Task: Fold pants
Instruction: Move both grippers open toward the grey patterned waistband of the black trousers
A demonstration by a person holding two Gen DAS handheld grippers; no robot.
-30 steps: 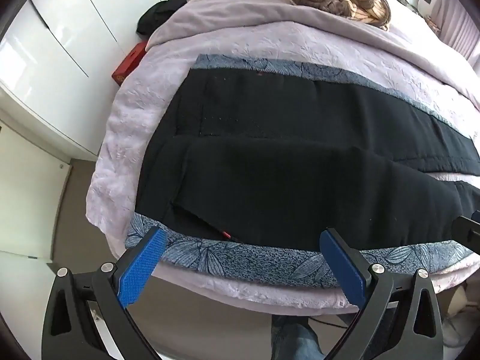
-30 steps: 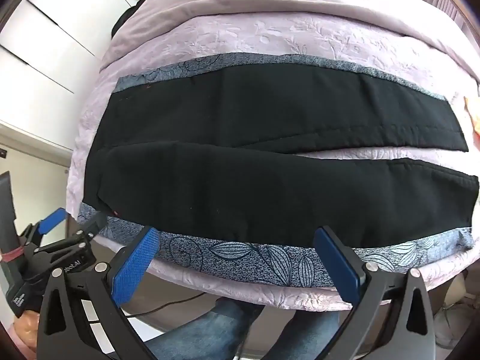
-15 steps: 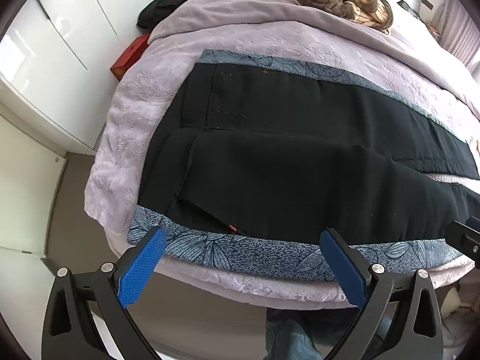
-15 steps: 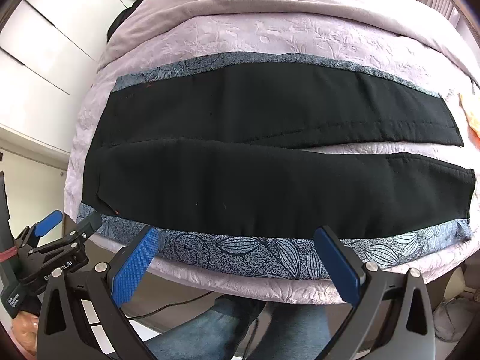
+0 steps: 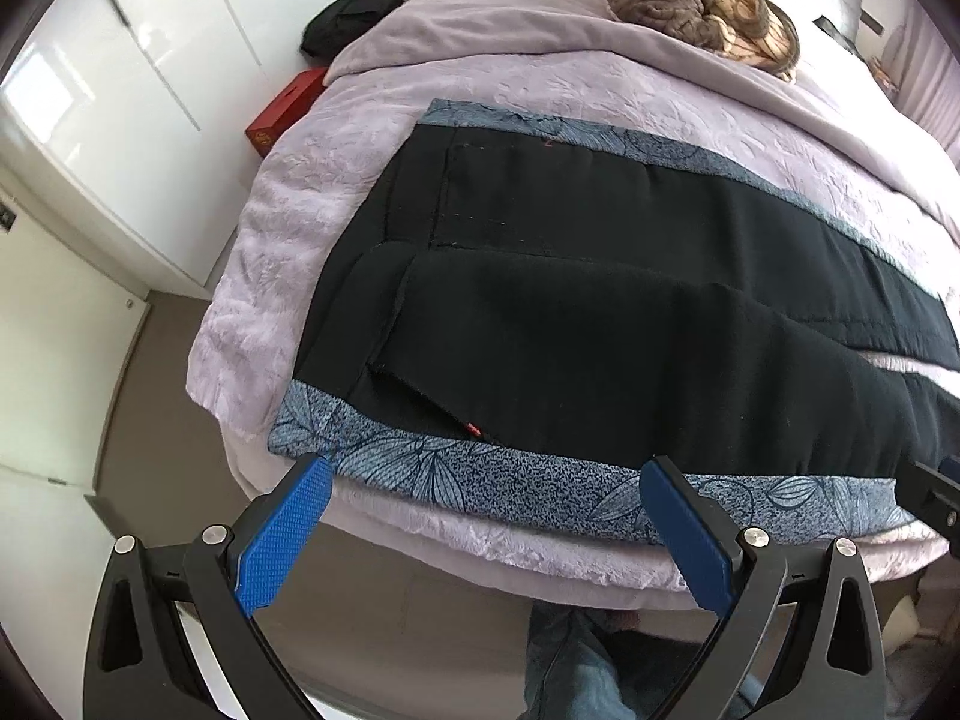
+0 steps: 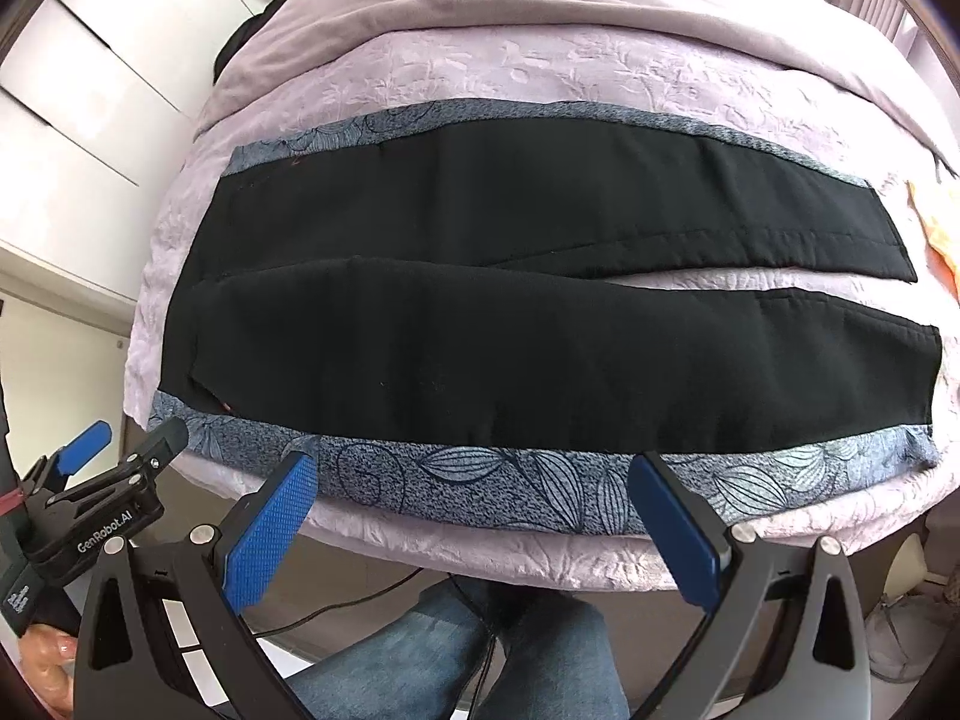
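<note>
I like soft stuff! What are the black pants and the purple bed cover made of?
The pants look like thin woven cloth, matte and smooth, lying flat with stitched seams. The purple bed cover looks plush, maybe velvety, with a slight sheen and pressed-in leafy patterns.

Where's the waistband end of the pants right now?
In both views it lies at the left end of the black pants, on the blue leaf-print cloth near the bed's left edge, just ahead of the open left tongs.

Black pants [image 6: 480,324] with grey-blue leaf-print side stripes, spread flat across the lilac bed [image 6: 540,78]. Waist's on the left, both legs run right, a small gap between them near the hems.
</note>
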